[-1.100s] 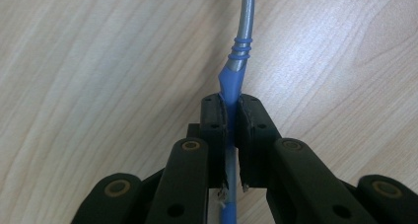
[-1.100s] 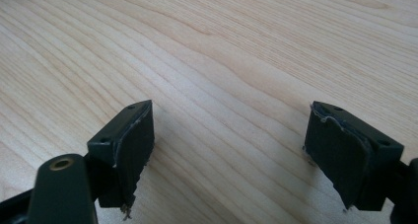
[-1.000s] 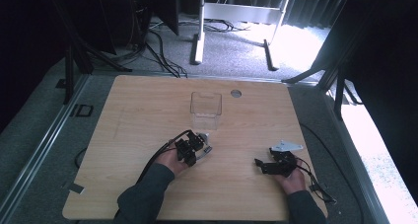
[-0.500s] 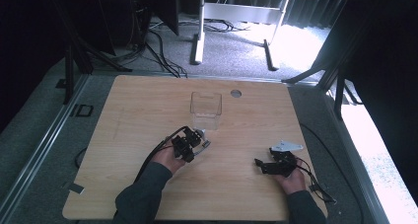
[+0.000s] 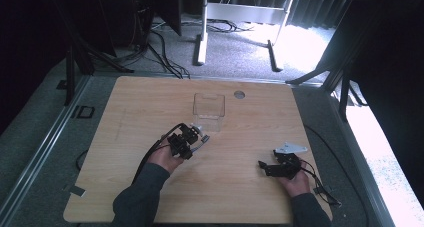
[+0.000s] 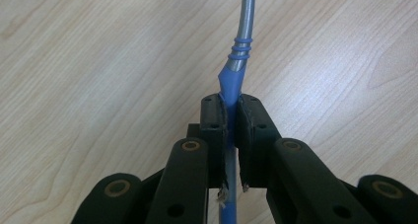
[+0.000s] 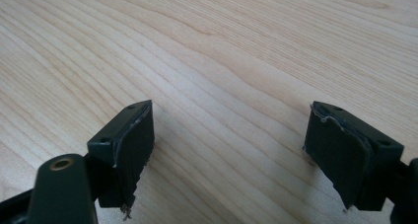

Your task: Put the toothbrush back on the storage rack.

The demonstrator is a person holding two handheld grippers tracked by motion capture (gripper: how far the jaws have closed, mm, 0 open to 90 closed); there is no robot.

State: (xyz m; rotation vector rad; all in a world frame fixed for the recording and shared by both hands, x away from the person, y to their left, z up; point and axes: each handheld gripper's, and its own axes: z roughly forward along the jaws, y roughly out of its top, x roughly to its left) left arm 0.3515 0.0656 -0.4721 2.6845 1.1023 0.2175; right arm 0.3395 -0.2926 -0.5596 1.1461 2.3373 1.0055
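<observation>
Wooden tabletop [image 5: 240, 187] nearest, under both forearms. On the right, right tool [image 7: 229, 150] low over bare wood, jaws spread wide, nothing between. On the left, left tool [image 6: 230, 120] clamped tight on a blue-handled utensil [image 6: 231, 81], its grey metal stem curving away beyond the jaws, above the wood. Farther on, near the far edge, clear plastic box [image 5: 209, 106] just past that tool.

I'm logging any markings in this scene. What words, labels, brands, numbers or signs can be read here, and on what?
None can be read: no print shows on the blue-handled tool in the left claw, the open right claw, the clear container or the wooden table.
</observation>
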